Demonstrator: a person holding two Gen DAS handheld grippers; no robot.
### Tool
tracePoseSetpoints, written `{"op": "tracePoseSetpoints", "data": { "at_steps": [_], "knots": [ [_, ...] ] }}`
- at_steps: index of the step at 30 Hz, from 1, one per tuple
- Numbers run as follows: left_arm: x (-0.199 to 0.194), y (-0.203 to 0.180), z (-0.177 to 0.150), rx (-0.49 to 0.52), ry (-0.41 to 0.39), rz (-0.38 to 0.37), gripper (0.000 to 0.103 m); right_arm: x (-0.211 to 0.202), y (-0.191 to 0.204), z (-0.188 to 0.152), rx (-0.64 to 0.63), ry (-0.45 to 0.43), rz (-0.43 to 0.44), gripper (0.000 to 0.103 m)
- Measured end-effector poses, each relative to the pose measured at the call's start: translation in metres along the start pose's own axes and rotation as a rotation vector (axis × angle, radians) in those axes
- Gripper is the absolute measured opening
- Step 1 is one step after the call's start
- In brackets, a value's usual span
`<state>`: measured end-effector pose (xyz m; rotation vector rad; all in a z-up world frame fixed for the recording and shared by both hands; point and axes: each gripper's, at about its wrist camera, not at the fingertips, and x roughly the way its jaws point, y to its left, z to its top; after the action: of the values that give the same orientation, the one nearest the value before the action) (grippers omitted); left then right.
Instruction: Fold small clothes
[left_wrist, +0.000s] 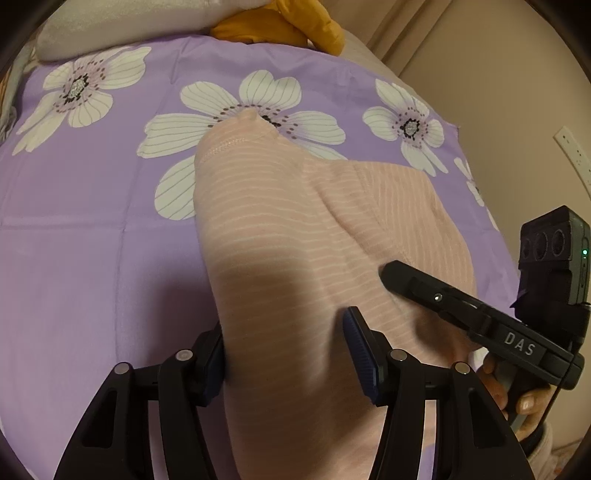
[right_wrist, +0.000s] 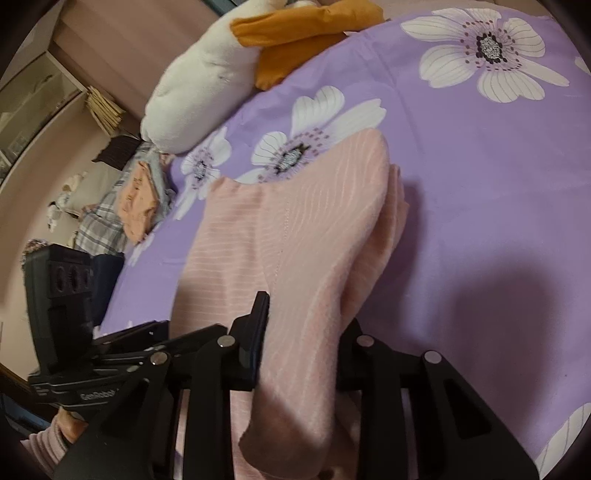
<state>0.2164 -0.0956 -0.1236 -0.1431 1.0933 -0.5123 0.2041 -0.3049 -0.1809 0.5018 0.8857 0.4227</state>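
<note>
Together, our left gripper (left_wrist: 284, 347) and right gripper (right_wrist: 303, 343) each pinch a near edge of the soft, light pink striped knit garment (left_wrist: 280, 221), draped across the purple flowered bedsheet (left_wrist: 92, 229); we judge hems the surest hold

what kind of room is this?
Likely a bedroom: the pink striped garment lies on a purple floral bedsheet, with a white pillow at its far end and a clothes pile beyond the edge.
</note>
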Motion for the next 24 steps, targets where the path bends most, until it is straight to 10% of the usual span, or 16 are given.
{"op": "tracePoseSetpoints", "data": {
  "at_steps": [24],
  "knots": [
    [-0.04, -0.002, -0.006, 0.016, -0.081, -0.001, 0.057, -0.019, 0.048, 0.003, -0.066, -0.068, 0.092, 0.027]
  ]
}}
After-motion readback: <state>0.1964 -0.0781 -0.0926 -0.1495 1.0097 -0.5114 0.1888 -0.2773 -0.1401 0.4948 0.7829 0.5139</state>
